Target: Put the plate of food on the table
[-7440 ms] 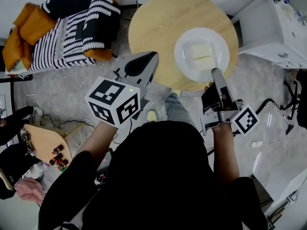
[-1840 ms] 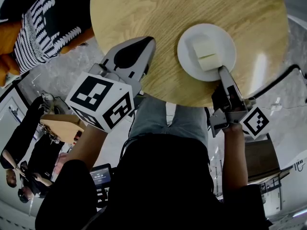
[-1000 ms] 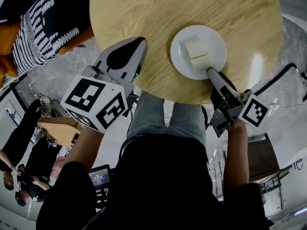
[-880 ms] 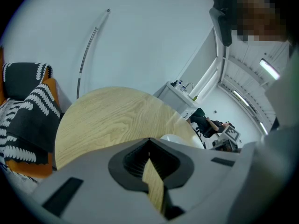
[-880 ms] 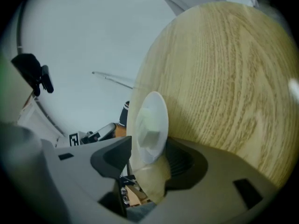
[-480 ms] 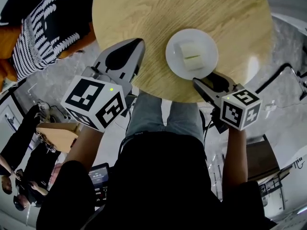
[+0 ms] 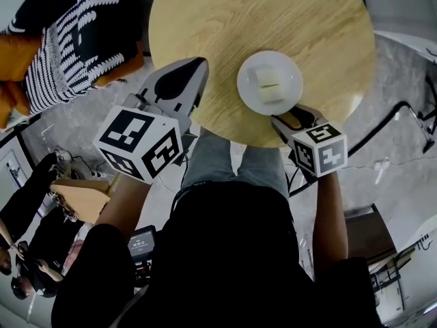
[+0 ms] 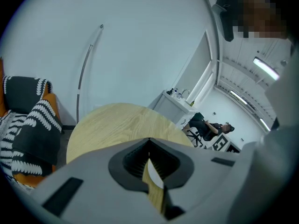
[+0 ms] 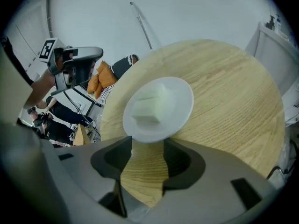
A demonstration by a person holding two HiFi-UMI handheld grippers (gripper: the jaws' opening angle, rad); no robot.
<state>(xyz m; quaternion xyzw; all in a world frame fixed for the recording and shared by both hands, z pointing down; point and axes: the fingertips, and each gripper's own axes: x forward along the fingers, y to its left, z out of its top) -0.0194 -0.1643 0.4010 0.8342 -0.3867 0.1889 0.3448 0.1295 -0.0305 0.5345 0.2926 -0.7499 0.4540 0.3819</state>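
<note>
Resting plate point(image 7: 291, 80): is sitting, food block point(image 7: 268, 82) aboard, on the round table point(image 7: 225, 26), upper center.
Right gripper point(image 7: 287, 113): is hovering just below it, jaws spread, gripping nothing.
Left gripper point(image 7: 199, 63): is hanging center-left, jaws pressed together.

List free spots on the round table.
Free: round light-wood table, whole far half, plus the strip right of the white plate of pale food. Crowded: near edge, where plate, left gripper and open right gripper cluster.

Plate point(image 7: 246, 85) was white, food point(image 7: 269, 80) pale cream; table point(image 7: 218, 26) showed light wood grain; cushions point(image 7: 89, 33) bore black-and-white stripes; pillow point(image 7: 17, 50) was plain orange.
</note>
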